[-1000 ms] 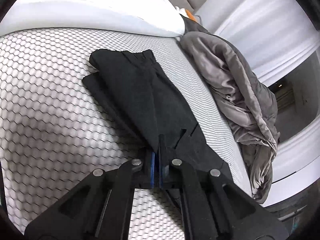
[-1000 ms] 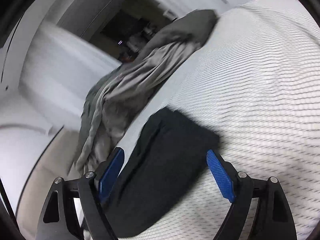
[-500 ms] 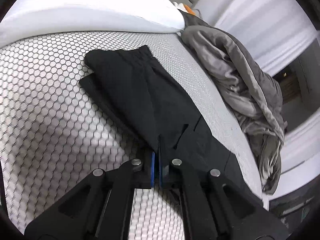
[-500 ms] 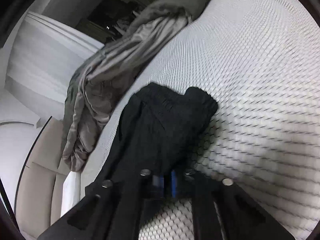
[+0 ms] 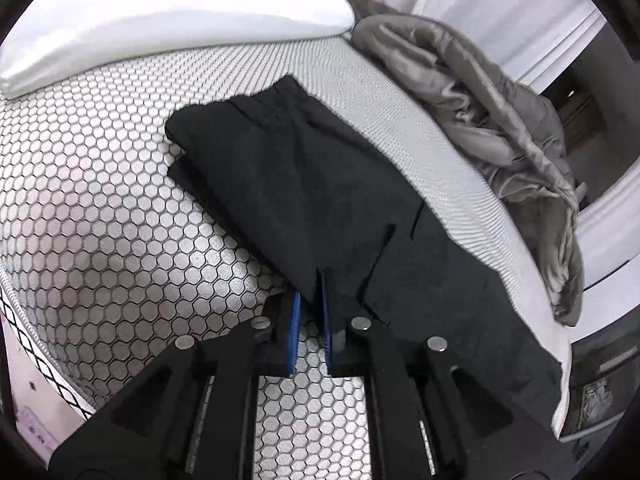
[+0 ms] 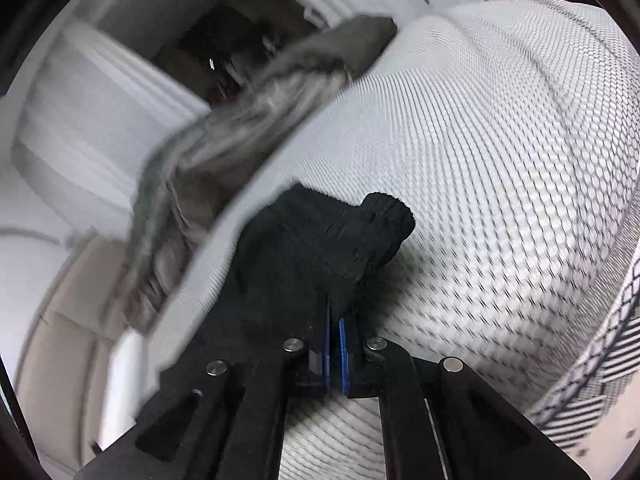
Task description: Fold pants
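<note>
- Left gripper jaws have just been opening a little; a narrow slit is showing between the blue pads, and a black corner of the pants is sitting in that slit. Pads look like they are barely gripping it, or not at all; hard to say which.
- Right gripper jaws are pressing together, pinching a bunched fold of the pants just below the ribbed cuff or waistband end.
- Pants are lying as a dark, long, already doubled strip on the honeycomb-patterned mattress, running in the left view from the jaws at lower centre up to the upper middle of the frame.
- Key relation: the strip's long axis is pointing straight away from the left jaws, the far end lying at upper centre; the right jaws are sitting at the opposite, gathered end, so each hand is holding one end.
- Judgement: next fold is likely bringing one end over toward the other along that axis; the left side's loosening hold is the risk.
- Grey quilt is heaped along the right edge of the left view, close beside the pants, not touching as far as visible.
- White pillow is lying at upper left, well apart.
- Right view is motion-blurred.
</note>
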A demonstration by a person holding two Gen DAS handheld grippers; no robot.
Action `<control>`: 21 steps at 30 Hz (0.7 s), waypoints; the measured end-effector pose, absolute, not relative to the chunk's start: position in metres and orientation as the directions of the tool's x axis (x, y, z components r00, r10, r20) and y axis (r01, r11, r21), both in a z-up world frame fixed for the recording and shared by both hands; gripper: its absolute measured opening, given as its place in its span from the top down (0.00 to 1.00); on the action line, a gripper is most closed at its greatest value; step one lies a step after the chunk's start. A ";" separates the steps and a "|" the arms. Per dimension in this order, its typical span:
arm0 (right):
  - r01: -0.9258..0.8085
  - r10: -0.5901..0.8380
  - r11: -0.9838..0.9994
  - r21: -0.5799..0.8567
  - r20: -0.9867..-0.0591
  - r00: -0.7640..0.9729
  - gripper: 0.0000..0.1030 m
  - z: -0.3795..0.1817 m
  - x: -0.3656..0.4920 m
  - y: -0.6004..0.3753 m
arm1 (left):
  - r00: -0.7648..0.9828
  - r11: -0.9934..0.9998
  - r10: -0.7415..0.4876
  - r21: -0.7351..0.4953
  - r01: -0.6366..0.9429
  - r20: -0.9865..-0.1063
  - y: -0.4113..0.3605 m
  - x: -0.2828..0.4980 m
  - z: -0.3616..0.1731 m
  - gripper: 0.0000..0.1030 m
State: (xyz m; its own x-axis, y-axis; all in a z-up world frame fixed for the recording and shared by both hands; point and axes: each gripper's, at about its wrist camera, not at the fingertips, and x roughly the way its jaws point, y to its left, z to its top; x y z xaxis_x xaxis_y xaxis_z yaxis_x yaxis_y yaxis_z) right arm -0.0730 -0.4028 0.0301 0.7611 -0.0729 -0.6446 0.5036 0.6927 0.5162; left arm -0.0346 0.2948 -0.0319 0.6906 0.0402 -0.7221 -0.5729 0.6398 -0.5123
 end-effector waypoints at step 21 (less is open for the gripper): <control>0.555 -0.146 0.716 0.424 -0.686 0.713 0.54 0.032 -0.093 -0.397 | 0.826 0.770 0.016 -0.520 -0.369 -0.563 0.227 0.007 0.024 0.01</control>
